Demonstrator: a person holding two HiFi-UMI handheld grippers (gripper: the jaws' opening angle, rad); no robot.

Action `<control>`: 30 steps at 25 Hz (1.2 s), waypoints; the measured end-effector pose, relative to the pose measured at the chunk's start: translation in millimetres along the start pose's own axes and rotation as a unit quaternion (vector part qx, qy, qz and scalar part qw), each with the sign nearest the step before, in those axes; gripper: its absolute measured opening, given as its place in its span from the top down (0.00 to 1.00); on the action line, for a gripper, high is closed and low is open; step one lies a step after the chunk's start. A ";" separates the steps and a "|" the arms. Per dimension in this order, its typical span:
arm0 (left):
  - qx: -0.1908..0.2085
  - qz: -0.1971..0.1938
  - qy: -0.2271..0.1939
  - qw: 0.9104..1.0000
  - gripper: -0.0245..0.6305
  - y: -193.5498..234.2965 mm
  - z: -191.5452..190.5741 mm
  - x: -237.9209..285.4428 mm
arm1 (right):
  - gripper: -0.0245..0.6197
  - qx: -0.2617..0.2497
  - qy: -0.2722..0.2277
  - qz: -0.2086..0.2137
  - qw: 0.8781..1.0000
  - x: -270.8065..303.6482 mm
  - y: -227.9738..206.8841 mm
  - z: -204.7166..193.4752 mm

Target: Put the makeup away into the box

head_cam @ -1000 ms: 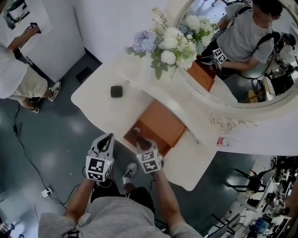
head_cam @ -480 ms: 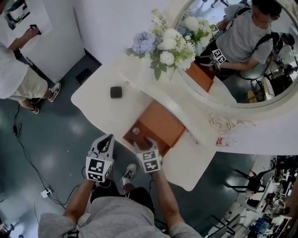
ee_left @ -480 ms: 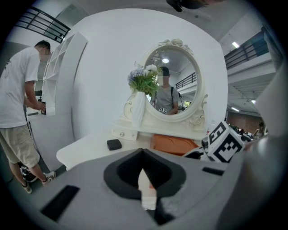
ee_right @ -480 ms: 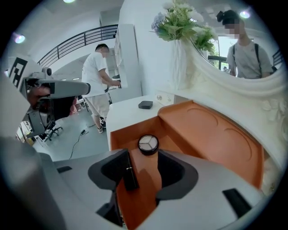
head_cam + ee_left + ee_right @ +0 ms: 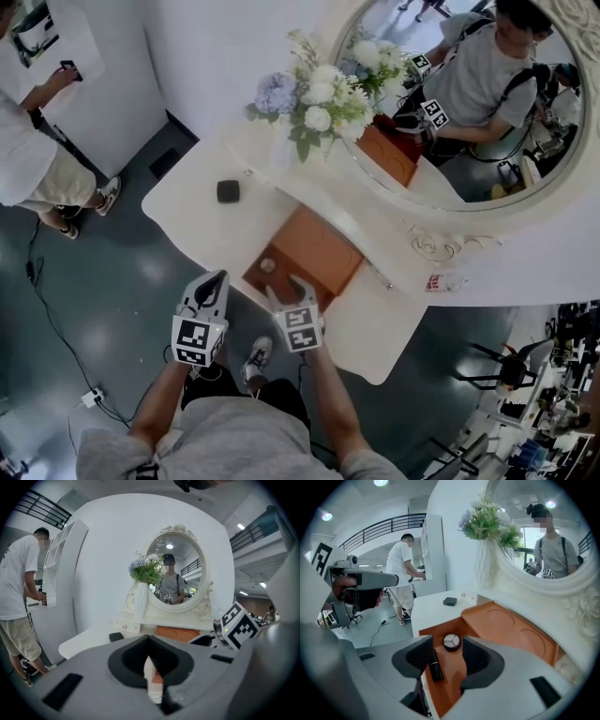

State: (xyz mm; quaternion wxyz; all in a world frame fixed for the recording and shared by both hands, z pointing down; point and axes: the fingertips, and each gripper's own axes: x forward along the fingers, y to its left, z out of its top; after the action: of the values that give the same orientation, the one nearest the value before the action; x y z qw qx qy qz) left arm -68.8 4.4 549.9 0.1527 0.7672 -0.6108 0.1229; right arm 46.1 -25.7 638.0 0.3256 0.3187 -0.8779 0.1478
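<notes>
Your right gripper [image 5: 446, 657] backed off the compact [image 5: 451, 641] at twelve o'clock, jaws just opened, empty. Only its view showed the lipstick [image 5: 436, 670]; your left gripper [image 5: 151, 665] was closed, empty.

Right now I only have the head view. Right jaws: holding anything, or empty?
Observer: Empty. The right gripper has its jaws apart. They have just been opening, and nothing is between them.
Operator: What's in the box?
Observer: A dark lipstick lying flat and a round compact with three pans, both on the floor of the box.
Operator: Left?
Observer: Left gripper jaws are shut and hold nothing.
</notes>
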 end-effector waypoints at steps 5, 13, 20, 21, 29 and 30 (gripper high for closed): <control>0.012 0.004 -0.023 1.000 0.96 -8.6 22.6 -11.3 | 0.65 -0.012 -0.054 -0.021 0.998 -30.7 -1.0 32.3; 0.034 0.018 -0.063 0.997 0.96 -21.8 60.8 -37.2 | 0.66 -0.005 -0.152 -0.042 0.987 -91.1 1.5 79.9; 0.042 0.025 -0.084 0.995 0.96 -32.5 81.6 -60.1 | 0.86 0.001 -0.220 -0.061 0.974 -136.2 9.5 107.1; 0.044 0.025 -0.085 0.995 0.96 -34.0 83.1 -62.0 | 0.88 0.000 -0.228 -0.064 0.971 -140.1 10.6 110.4; 0.055 0.032 -0.094 0.994 0.96 -29.3 89.8 -72.9 | 0.94 -0.008 -0.244 -0.055 0.968 -142.6 21.7 120.2; 0.055 0.034 -0.093 0.994 0.96 -27.3 88.4 -73.7 | 0.94 -0.008 -0.244 -0.055 0.968 -141.8 22.8 121.3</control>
State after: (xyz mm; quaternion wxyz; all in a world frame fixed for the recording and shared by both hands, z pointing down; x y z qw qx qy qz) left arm -58.5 42.4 438.4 0.0491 0.7611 -0.6405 0.0897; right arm 56.2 0.6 452.1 0.1111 0.3899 -0.9132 0.0405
